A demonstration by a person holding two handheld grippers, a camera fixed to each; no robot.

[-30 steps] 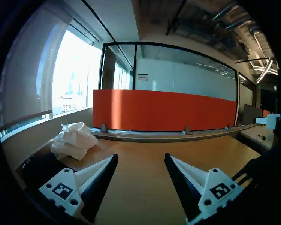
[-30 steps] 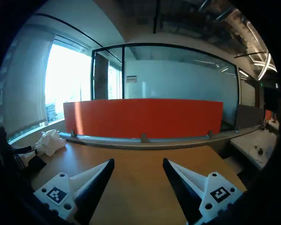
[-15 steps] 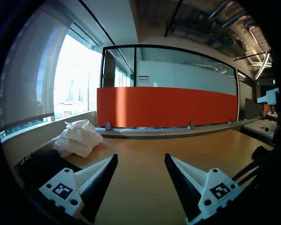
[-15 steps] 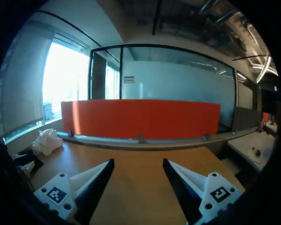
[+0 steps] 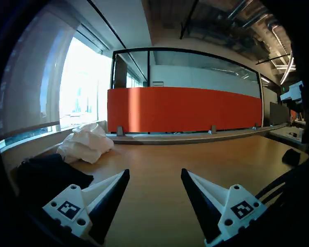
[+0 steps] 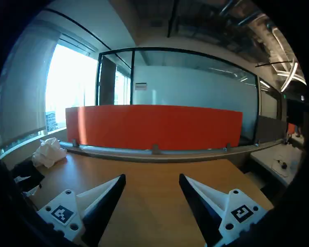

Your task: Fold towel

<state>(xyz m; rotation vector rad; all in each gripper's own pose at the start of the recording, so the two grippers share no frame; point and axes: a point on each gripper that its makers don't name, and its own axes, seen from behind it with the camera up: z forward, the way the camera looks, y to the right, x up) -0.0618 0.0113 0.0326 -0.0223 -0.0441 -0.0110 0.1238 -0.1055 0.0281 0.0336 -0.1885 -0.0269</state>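
Note:
A crumpled white towel (image 5: 86, 144) lies in a heap on the wooden table (image 5: 162, 164), at the far left near the window. In the right gripper view the same white towel (image 6: 48, 151) sits small at the left edge of the table (image 6: 154, 185). My left gripper (image 5: 155, 181) hovers low over the table, open, with nothing between its fingers; the towel is ahead and to its left. My right gripper (image 6: 152, 183) is open too, empty, over bare wood, far from the towel.
A dark cloth or bag (image 5: 47, 175) lies in front of the towel, also dark at the left (image 6: 24, 173). An orange divider panel (image 5: 183, 109) runs along the table's far edge. A small black object (image 5: 291, 157) rests at the right. Another desk (image 6: 278, 162) stands beyond.
The left gripper's view has sunk closer to the table and tipped up slightly; the towel now looks higher and nearer. The right gripper's view has drifted a little; both grippers stay open.

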